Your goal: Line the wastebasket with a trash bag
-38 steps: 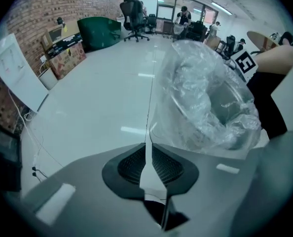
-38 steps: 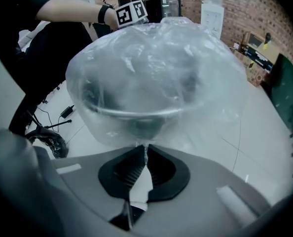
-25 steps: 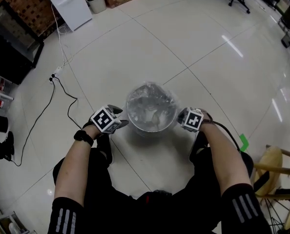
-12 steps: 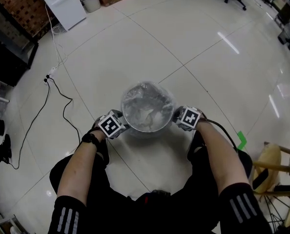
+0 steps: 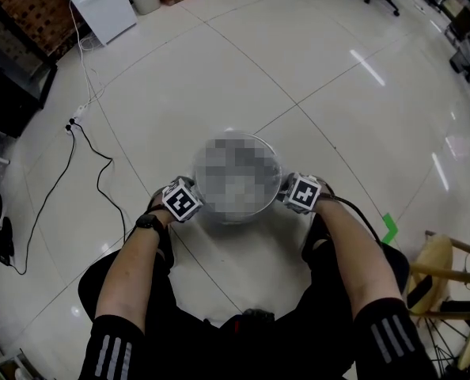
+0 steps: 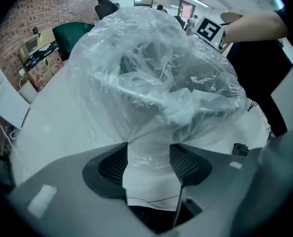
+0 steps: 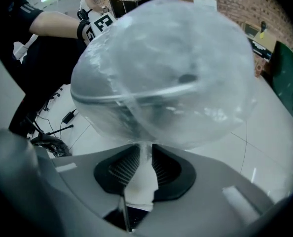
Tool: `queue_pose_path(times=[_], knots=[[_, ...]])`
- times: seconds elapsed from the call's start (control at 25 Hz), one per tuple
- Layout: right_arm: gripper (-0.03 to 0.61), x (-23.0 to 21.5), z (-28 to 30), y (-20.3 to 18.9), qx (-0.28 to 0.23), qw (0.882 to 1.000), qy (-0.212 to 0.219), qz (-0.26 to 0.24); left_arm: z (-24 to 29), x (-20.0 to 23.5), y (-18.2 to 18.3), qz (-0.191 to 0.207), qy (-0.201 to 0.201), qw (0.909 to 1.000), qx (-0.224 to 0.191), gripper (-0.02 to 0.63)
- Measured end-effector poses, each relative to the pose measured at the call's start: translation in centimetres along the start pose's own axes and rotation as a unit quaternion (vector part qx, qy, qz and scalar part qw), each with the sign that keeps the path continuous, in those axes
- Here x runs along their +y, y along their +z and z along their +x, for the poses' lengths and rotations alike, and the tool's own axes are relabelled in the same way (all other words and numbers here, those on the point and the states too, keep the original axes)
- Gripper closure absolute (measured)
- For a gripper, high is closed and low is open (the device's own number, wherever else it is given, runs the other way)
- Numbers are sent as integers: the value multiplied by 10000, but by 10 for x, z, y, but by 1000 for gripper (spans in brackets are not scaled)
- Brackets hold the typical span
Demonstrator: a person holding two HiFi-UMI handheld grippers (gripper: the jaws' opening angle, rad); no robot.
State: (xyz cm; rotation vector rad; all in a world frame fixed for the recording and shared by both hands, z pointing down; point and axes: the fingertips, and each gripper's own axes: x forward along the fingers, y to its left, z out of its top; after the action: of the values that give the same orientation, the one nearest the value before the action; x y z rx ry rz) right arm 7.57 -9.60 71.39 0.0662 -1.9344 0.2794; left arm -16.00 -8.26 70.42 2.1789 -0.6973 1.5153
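A clear trash bag [image 6: 156,68] is draped over the round wastebasket [image 5: 236,135], whose inside is blurred out in the head view. My left gripper [image 5: 181,200] sits low against the basket's left side, pointing steeply down. Its jaws [image 6: 149,152] stand wide, with a flat band of the bag's skirt lying between them. My right gripper [image 5: 301,192] is at the basket's right side. Its jaws [image 7: 146,154] are opening, and a thin gathered fold of the bag [image 7: 166,68] is still caught between the pads. The basket's rim [image 7: 136,97] shows through the film.
A black cord and power strip [image 5: 92,145] trail over the tiled floor at the left. A white cabinet [image 5: 92,2] stands far back left. A wooden chair [image 5: 449,275] is at the right, near a green tape mark [image 5: 389,229]. The person's legs are just behind the basket.
My left gripper has come down and in from the left until it is against the basket's side. The right gripper has stayed at the right side.
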Motion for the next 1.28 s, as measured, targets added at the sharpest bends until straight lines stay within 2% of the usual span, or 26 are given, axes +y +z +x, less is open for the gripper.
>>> queue_pose_path(times=[0.08,0.16,0.28,0.36,0.48,0.6,0.68,0.76,0.84,0.92,1.0,1.12,1.28], knots=[[466,6,-5,-7,237,9996,162,-65,-3,-2,-1,-24,-99,9999,27,352],[466,13,-17,-16,477,9981,396,-59,-8,-5,-4,-1,-218,9997,106,353],[456,20,-40,-30,643,9954,680,214,-22,-15,-15,-49,-550,9979,333,353],[445,21,-61,-33,614,9941,755,485,-33,-23,-16,-147,-805,9960,345,353],[429,23,-86,-30,342,9931,818,767,-54,-29,-14,-39,-1047,9942,255,353],[420,31,-111,-20,114,9917,994,802,-79,-25,-13,-45,-1146,9931,230,354],[420,27,-131,-9,-65,9931,910,733,-100,-13,-5,28,-966,9952,148,364],[420,12,-153,9,-488,9941,553,790,-122,-1,14,169,-661,9977,-64,388],[422,-7,-171,29,-1002,9905,127,931,-143,3,48,344,-354,9978,-451,428],[422,-23,-180,43,-1362,9849,-209,1047,-160,0,89,592,-116,9941,-901,427],[422,-35,-177,51,-1466,9821,-370,1127,-168,-9,127,933,10,9883,-1205,426],[423,-48,-162,55,-1395,9820,-441,1193,-165,-18,169,1382,219,9796,-1443,425],[425,-58,-151,59,-1286,9840,-373,1173,-151,-18,206,1611,439,9726,-1619,421]])
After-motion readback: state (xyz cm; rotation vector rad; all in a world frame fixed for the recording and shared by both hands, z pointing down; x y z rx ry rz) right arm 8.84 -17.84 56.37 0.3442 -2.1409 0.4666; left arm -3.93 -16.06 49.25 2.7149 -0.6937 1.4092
